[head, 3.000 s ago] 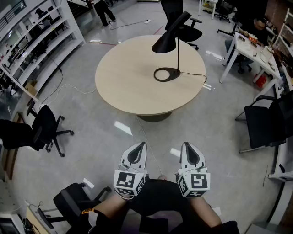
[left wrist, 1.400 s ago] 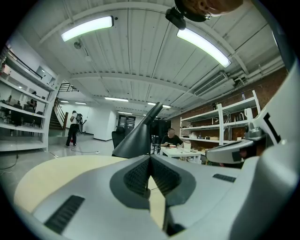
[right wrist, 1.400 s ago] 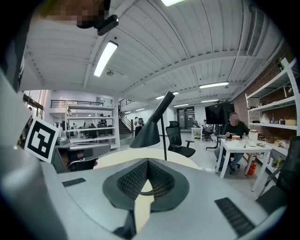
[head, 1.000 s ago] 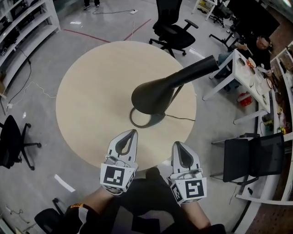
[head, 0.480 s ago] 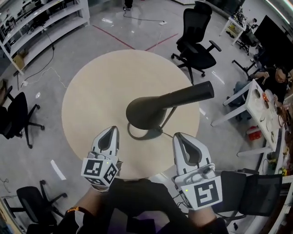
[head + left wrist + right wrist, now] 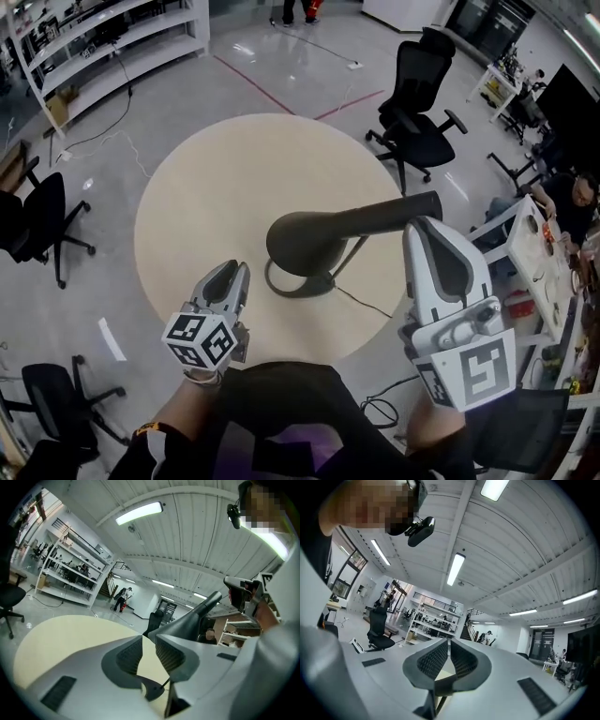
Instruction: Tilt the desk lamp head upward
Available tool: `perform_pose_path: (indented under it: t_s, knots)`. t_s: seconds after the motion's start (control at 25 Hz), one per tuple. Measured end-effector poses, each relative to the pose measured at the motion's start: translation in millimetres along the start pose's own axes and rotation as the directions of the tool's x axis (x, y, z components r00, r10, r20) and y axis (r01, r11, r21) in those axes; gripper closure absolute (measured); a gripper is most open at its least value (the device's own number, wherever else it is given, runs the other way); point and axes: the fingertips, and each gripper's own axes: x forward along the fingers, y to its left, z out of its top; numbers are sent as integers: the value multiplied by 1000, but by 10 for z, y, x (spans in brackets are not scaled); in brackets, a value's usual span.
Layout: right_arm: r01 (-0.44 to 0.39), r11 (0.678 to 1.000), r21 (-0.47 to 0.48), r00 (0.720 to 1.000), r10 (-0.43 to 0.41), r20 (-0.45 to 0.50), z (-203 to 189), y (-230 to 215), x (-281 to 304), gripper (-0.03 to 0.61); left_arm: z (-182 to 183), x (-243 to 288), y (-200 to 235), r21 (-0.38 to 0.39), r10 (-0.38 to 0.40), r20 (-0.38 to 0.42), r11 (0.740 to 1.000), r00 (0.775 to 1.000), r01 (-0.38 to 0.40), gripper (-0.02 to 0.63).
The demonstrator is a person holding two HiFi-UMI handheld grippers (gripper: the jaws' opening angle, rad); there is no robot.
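Round table [image 6: 187, 216] fills mid-frame. The lamp head [image 6: 319, 234] lies at centre, long axis lower-left to upper-right. My right gripper [image 6: 427, 230], closed and empty, is nearest, beside its narrow end. The left gripper [image 6: 234, 272], lower left, has just been opening: narrow gap, empty.

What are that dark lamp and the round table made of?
Desk lamp: probably painted metal, matte dark grey; the smooth cone head shows only a dull sheen. Round table: likely wood or laminate, pale beige, even and matte; no grain is visible.

Round table [image 6: 206, 216] w/ office chair [image 6: 417, 131], shelving [image 6: 122, 42] nearby
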Motion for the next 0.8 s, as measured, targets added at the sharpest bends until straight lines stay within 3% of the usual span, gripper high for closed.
perform_pose_path:
  t_s: [0.24, 0.44, 0.8]
  knots:
    - [62, 995, -74, 998, -62, 0, 158, -368, 218, 568, -134, 97, -42, -113, -131, -37, 985, 991, 126, 435]
    - [80, 993, -82, 996, -82, -24, 101, -611, 377, 568, -322, 195, -142, -243, -241, -51, 944, 969, 222, 423]
    - [79, 996, -51, 995, -82, -59, 7, -767, 549, 568, -322, 423, -333, -328, -388, -54, 877, 920, 351, 407]
